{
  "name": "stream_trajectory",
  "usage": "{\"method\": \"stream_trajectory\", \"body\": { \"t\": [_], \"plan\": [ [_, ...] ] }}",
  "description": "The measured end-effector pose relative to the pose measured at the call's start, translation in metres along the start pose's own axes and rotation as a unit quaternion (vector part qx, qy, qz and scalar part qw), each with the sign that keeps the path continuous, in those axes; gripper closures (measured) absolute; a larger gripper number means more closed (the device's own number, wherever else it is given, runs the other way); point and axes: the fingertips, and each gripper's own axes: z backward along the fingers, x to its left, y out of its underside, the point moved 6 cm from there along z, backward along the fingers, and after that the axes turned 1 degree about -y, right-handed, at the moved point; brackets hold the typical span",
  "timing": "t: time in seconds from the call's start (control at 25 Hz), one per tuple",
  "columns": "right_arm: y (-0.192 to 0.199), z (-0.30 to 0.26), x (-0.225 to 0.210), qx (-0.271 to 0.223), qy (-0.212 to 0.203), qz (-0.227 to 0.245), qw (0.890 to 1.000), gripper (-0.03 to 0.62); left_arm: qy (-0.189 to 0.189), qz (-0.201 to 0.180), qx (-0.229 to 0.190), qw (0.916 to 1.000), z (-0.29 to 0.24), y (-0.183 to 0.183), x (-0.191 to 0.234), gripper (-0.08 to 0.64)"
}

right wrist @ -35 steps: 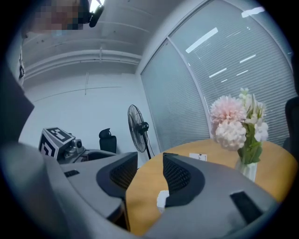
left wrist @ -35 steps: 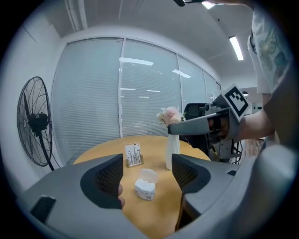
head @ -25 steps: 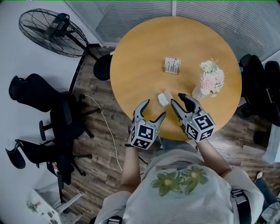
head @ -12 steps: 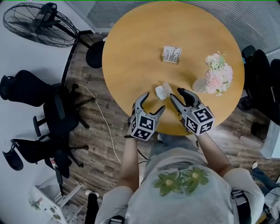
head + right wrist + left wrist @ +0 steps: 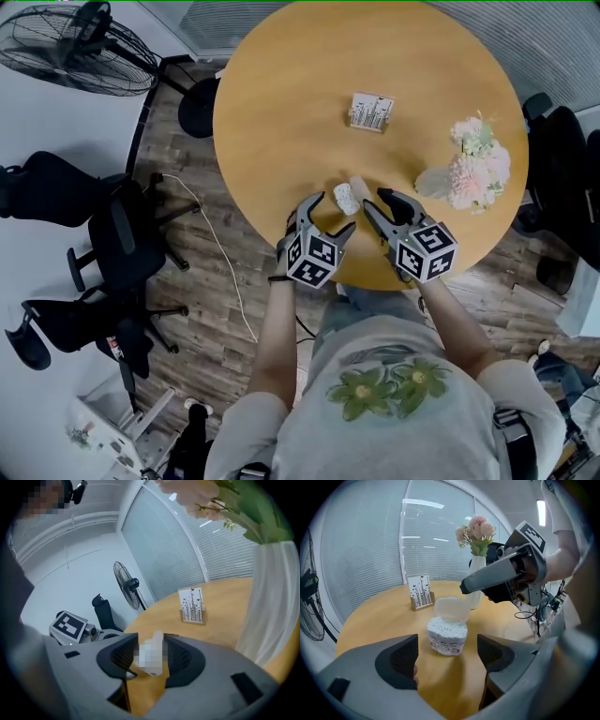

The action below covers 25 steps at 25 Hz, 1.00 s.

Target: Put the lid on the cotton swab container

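The cotton swab container [image 5: 345, 200] is a small clear tub full of white swabs, standing near the front edge of the round wooden table [image 5: 281, 112]. Its hinged lid [image 5: 452, 609] stands flipped up at the back. In the left gripper view the tub [image 5: 447, 637] stands just beyond my left gripper [image 5: 447, 654]. The left jaws are opening, with nothing between the pads. My right gripper [image 5: 377, 203] reaches in from the right, its tip just above and behind the lid. Its jaws stand a little apart, and the tub [image 5: 152, 656] shows through the gap without being pinched.
A card holder with striped cards [image 5: 369, 112] stands mid-table. A white vase of pink flowers [image 5: 469, 169] is at the right, close to my right gripper. A floor fan [image 5: 75, 47] and black office chairs [image 5: 112, 244] stand left of the table.
My left gripper has moved forward and right, closer to the tub, and its jaws have spread a little. The right gripper has stayed by the lid.
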Motion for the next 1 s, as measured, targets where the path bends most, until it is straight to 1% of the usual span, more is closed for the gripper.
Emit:
{"method": "stream_trajectory", "body": {
  "t": [0.32,0.56,0.64,0.76,0.84,0.92,1.0],
  "plan": [
    [0.011,-0.011,-0.007,0.021,0.001,-0.013,1.0,0.416,0.018,-0.011,0.019,0.9996,-0.018,0.01,0.0,0.164],
    [0.018,-0.013,-0.011,0.034,0.001,-0.018,0.999,0.418,0.018,-0.003,0.001,0.9998,-0.025,0.008,0.004,0.164],
    [0.02,-0.013,-0.011,0.036,-0.002,-0.021,0.999,0.446,0.02,-0.004,-0.001,0.9998,-0.026,0.007,0.003,0.164],
    [0.021,-0.014,-0.009,0.039,-0.008,-0.022,0.999,0.447,0.025,-0.013,0.003,0.9996,-0.029,0.008,0.001,0.164],
    [0.021,-0.015,-0.009,0.036,-0.007,-0.02,0.999,0.497,0.024,-0.019,0.003,0.9995,-0.031,0.008,0.0,0.176],
    [0.021,-0.014,-0.009,0.035,-0.006,-0.02,0.999,0.506,0.02,-0.018,0.001,0.9997,-0.032,0.008,-0.001,0.2],
    [0.021,-0.014,-0.01,0.035,-0.007,-0.02,0.999,0.508,0.018,-0.015,0.001,0.9997,-0.032,0.008,0.0,0.202]
  ]
}}
